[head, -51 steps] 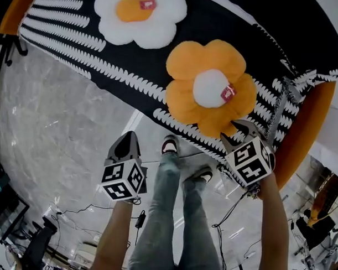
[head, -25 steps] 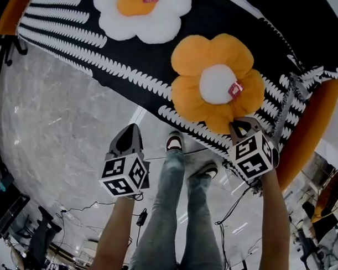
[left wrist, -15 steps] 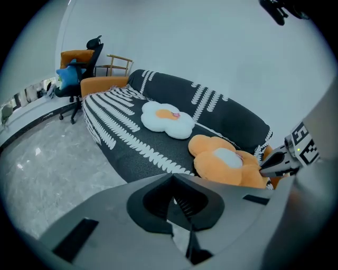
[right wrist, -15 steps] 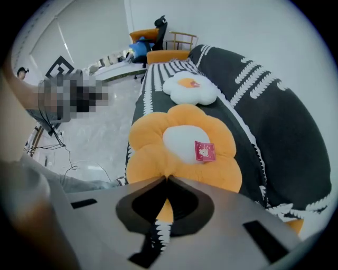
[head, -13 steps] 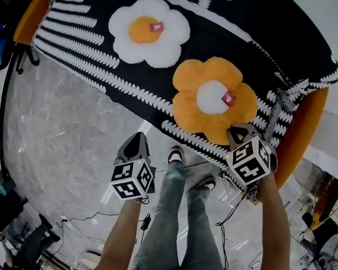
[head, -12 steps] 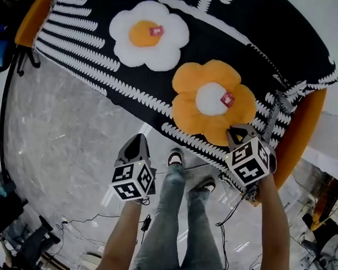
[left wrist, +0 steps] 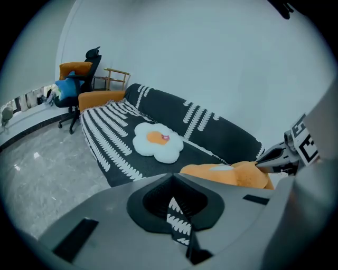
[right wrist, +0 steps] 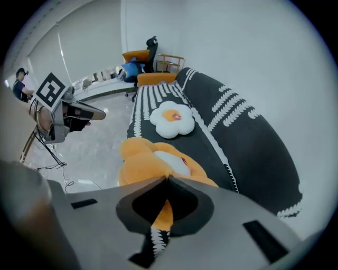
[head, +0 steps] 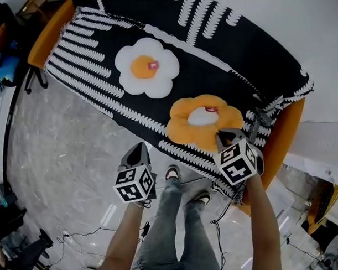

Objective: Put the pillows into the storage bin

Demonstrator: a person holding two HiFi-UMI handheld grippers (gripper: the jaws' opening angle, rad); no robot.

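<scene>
2 flower pillows sat on a sofa (head: 279, 146) that had a black and white blanket (head: 232, 56) over it. Far off on the left, an office chair (left wrist: 94, 60) stood past the end of the sofa. The left gripper (head: 139, 149) hung over the grey floor (head: 57, 155), near the person's legs (head: 177, 226) and well apart from both pillows. Its fingers were pressed together with nothing between them. Next came the white pillow (head: 146, 67) with an orange middle. It lay flat on the blanket, on the far part of the seat. To its right and nearer was the orange pillow (head: 197, 124) with a white middle. Its near edge was bunched up. On the right, the right gripper (head: 218, 139) was at that near edge. Its fingers were squeezed tight on a bit of the orange pillow.
</scene>
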